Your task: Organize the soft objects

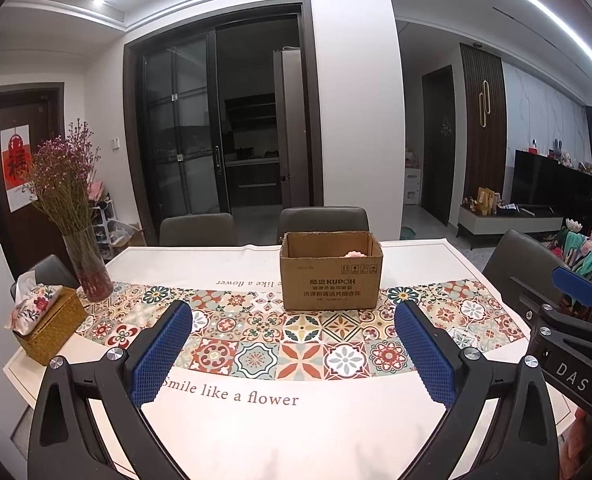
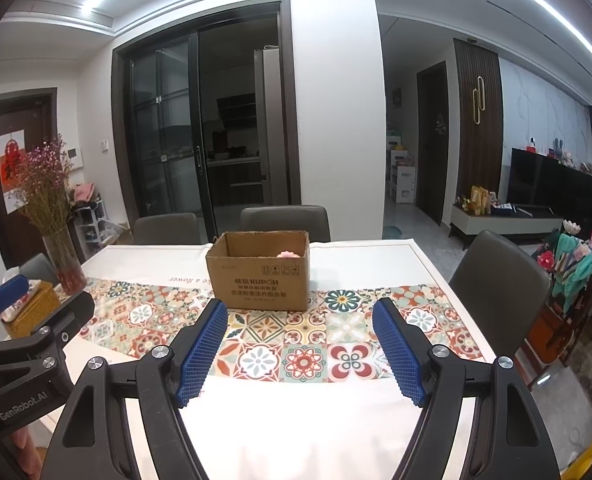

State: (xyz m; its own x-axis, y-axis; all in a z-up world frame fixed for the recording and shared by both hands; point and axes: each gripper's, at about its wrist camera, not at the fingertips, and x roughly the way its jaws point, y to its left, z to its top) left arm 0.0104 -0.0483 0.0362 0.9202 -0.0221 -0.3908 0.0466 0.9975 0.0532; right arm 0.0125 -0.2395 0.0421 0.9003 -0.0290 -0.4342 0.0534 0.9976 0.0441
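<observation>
While nothing is gripped, a glass vase of dried flowers and a tissue box are seen at the far left of the table. The left gripper is held wide open and empty over the tiled runner. Beyond it, mid-table, a cardboard box holds a pink soft object. To the right, the right gripper is likewise spread, empty.

2 wrist views, side by side, face cardboard box (shared) across table.
</observation>
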